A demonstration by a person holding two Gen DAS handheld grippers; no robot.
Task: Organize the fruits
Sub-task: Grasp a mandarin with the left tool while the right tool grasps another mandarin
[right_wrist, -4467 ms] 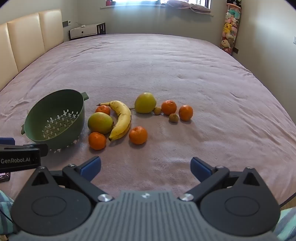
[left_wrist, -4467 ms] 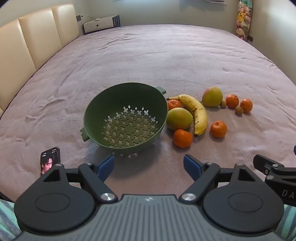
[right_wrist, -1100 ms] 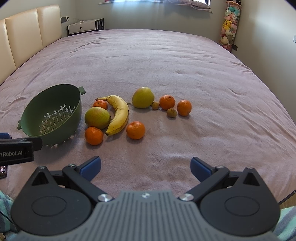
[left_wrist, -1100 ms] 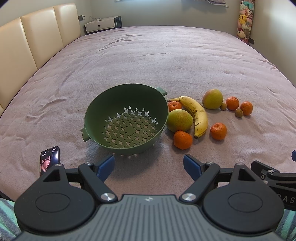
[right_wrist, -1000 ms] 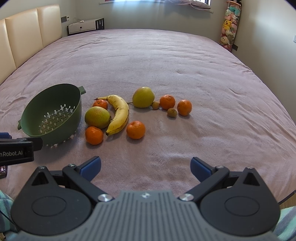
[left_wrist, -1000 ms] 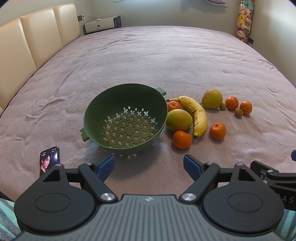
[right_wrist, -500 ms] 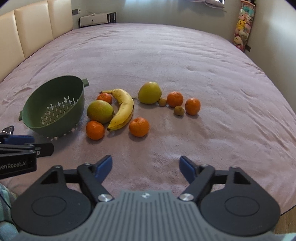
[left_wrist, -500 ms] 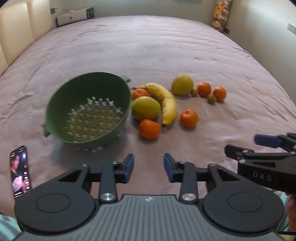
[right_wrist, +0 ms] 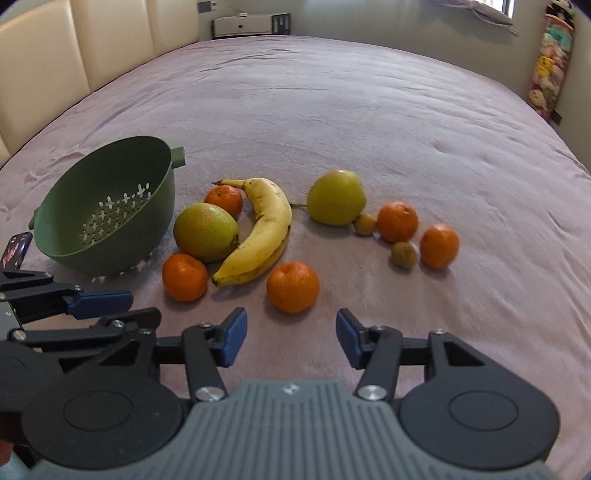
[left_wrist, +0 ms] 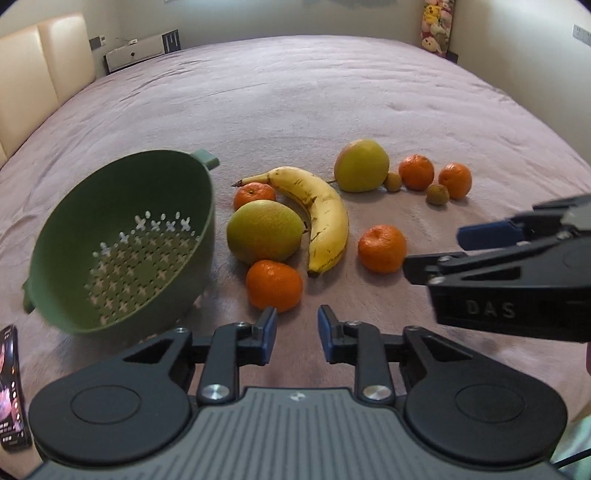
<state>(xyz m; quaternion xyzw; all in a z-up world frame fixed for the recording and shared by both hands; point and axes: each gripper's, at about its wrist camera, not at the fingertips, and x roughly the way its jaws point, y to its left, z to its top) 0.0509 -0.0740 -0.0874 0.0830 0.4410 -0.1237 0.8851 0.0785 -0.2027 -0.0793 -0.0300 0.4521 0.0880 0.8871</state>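
Observation:
A green colander [left_wrist: 122,236] lies tilted on the mauve bedspread [left_wrist: 332,92], its hollow bare. To its right lie a banana [left_wrist: 317,214], a green-yellow fruit [left_wrist: 264,230], a yellow-green apple [left_wrist: 362,170] and several tangerines. My left gripper [left_wrist: 295,328] hangs just short of the nearest tangerine [left_wrist: 274,284]; its jaws are closing to a narrow gap with nothing between them. My right gripper [right_wrist: 290,328] is just short of another tangerine [right_wrist: 293,286]; its jaws are closing too, wider apart, and nothing is between them.
A phone [left_wrist: 11,387] lies at the bed's near left edge beside the colander. Two small brown fruits [left_wrist: 437,194] sit among the far-right tangerines. A padded headboard [right_wrist: 110,40] runs along the left, and a low cabinet [right_wrist: 251,18] stands at the back.
Both grippers have come down and forward toward the fruit, and both have narrowed from wide open. The left one has swung right, away from the colander. The fruit has not moved.

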